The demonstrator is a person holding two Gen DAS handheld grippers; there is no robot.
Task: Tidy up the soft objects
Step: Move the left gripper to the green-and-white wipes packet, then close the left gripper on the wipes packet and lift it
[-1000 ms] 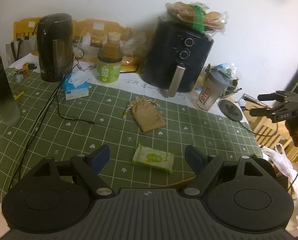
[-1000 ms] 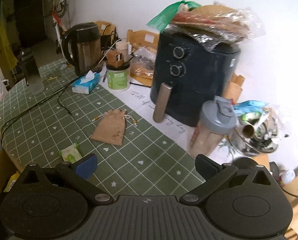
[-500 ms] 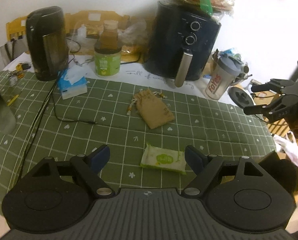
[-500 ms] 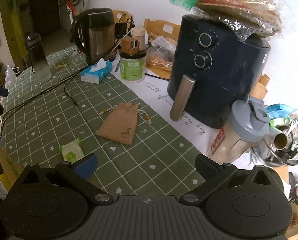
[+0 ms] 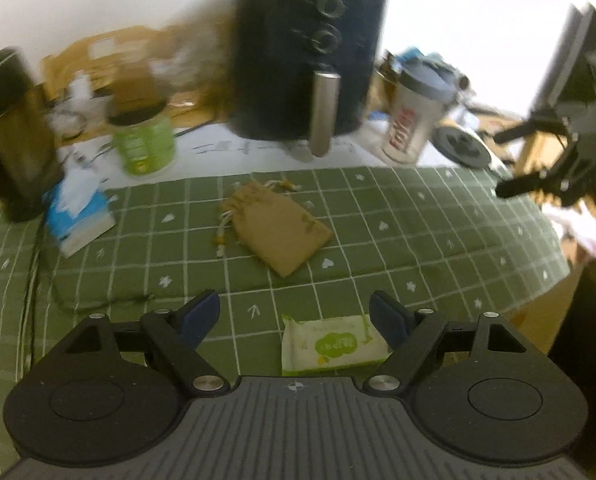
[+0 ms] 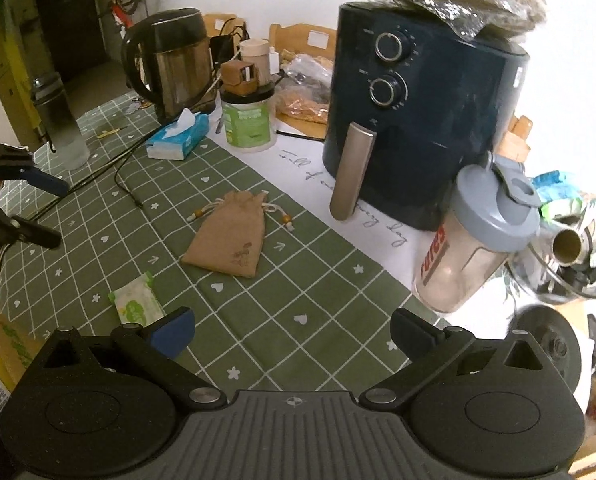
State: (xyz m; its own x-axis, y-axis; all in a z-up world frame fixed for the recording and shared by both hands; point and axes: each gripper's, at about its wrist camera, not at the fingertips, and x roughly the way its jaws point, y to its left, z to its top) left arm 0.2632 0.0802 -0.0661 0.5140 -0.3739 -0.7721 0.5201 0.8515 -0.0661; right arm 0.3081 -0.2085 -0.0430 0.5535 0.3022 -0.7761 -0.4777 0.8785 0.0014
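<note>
A tan drawstring pouch (image 5: 279,226) (image 6: 229,240) lies flat on the green checked tablecloth (image 5: 398,232). Nearer the table's front edge lies a small white-and-green wipes pack (image 5: 332,344) (image 6: 135,300). My left gripper (image 5: 295,316) hangs open just above the cloth, and the pack sits between its blue fingertips, close to the right one, untouched. My right gripper (image 6: 291,332) is open over bare cloth to the right of the pouch, with nothing between its fingers. Each gripper shows at the edge of the other's view: the right gripper (image 5: 538,160), the left gripper (image 6: 25,208).
A dark air fryer (image 6: 418,120), a shaker bottle (image 6: 478,240), a green-labelled jar (image 6: 249,120), a kettle (image 6: 169,64), a blue tissue pack (image 6: 177,138) and a black cable (image 6: 125,172) crowd the back. A dark bottle (image 6: 59,120) stands left. A cardboard box (image 6: 1,340) sits beside the table edge.
My left gripper has come down and forward toward the table, so the wipes pack now sits between its fingertips. My right gripper has sunk a little. Both have stayed open.
</note>
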